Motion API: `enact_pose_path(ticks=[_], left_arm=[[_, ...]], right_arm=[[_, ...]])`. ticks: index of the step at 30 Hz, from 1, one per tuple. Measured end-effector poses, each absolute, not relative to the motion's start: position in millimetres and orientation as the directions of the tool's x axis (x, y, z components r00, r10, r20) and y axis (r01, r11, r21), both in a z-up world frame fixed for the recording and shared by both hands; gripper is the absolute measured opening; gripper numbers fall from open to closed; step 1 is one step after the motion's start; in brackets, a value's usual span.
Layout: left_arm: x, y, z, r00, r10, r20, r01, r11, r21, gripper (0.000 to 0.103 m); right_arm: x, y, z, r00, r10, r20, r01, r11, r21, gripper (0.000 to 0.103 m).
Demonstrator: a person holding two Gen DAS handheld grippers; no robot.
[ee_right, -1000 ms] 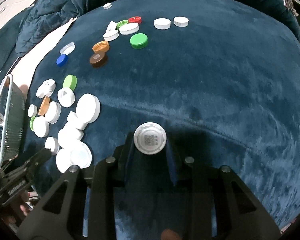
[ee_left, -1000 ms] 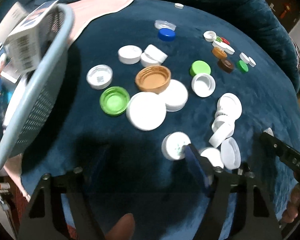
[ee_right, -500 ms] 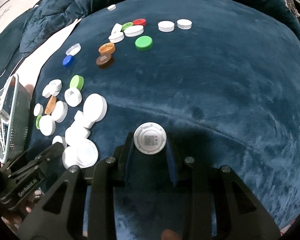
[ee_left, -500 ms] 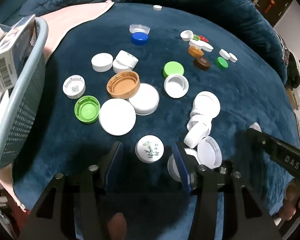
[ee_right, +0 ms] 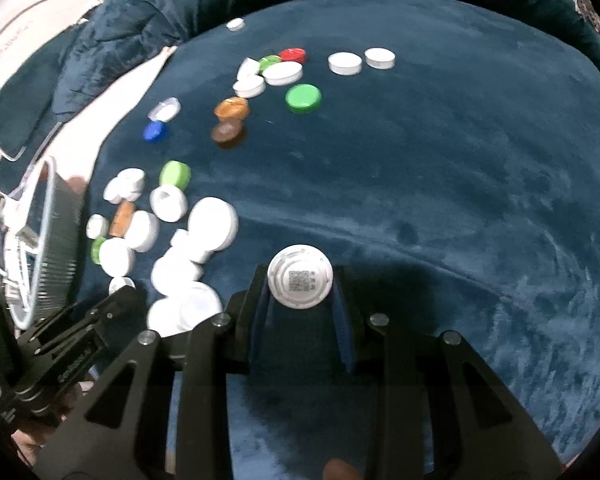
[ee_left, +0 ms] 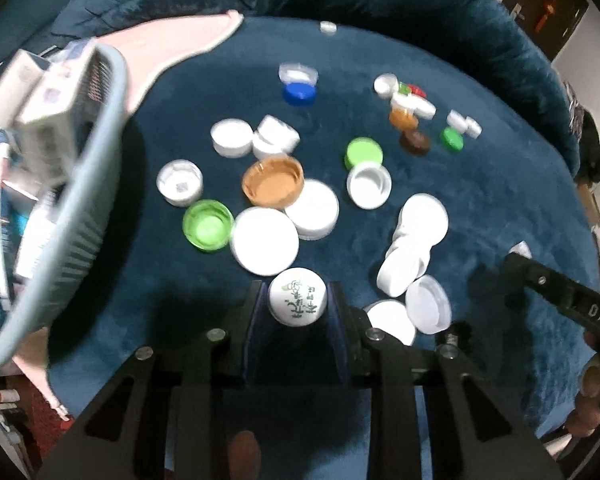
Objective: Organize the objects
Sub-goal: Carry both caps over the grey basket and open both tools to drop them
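Many loose bottle and jar caps, mostly white, lie on a dark blue plush surface [ee_left: 500, 184]. My left gripper [ee_left: 297, 304] is shut on a white cap with a green plant print [ee_left: 297, 297], held just above the surface. My right gripper [ee_right: 300, 284] is shut on a white cap with a QR code [ee_right: 300, 281]. A brown cap [ee_left: 273, 181], a green open cap [ee_left: 208, 225] and a large white lid [ee_left: 265, 240] lie just beyond the left gripper. The right gripper's body [ee_left: 560, 300] shows at the right of the left wrist view.
A pale blue mesh basket [ee_left: 60, 184] holding boxes stands at the left, on pink cloth [ee_left: 180, 48]. A far cluster holds small caps, among them green [ee_right: 303, 98], brown [ee_right: 228, 133], blue [ee_right: 155, 132] and red [ee_right: 293, 54]. Folded blue blanket rises behind.
My left gripper moved onto the plant-print cap, closed on it and lifted it. The right gripper keeps hold of the QR-code cap and has barely moved.
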State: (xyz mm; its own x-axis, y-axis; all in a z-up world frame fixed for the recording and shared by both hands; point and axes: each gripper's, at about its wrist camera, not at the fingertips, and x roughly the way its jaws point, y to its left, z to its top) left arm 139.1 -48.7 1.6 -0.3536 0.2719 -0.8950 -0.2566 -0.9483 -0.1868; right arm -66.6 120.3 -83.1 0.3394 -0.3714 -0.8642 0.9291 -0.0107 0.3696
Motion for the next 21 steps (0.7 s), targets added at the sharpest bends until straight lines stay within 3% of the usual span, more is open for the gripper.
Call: enact_pose_path(ticks=[11,21], left_arm=[[152,-109,57,-0.48,0.254,-0.84,-0.187,-0.965,-0.186,0.031],[148,-228,70,-0.537,0.135,-0.833,0.07,-0.977,-0.204,0.031]], right_arm=[[-9,122,-43,0.431,-0.393,-0.812,0.899,0.117,0.421,0.031],[106,124,4,0.545,-0.364,-0.756,0.835,0.322,0.447,0.031]])
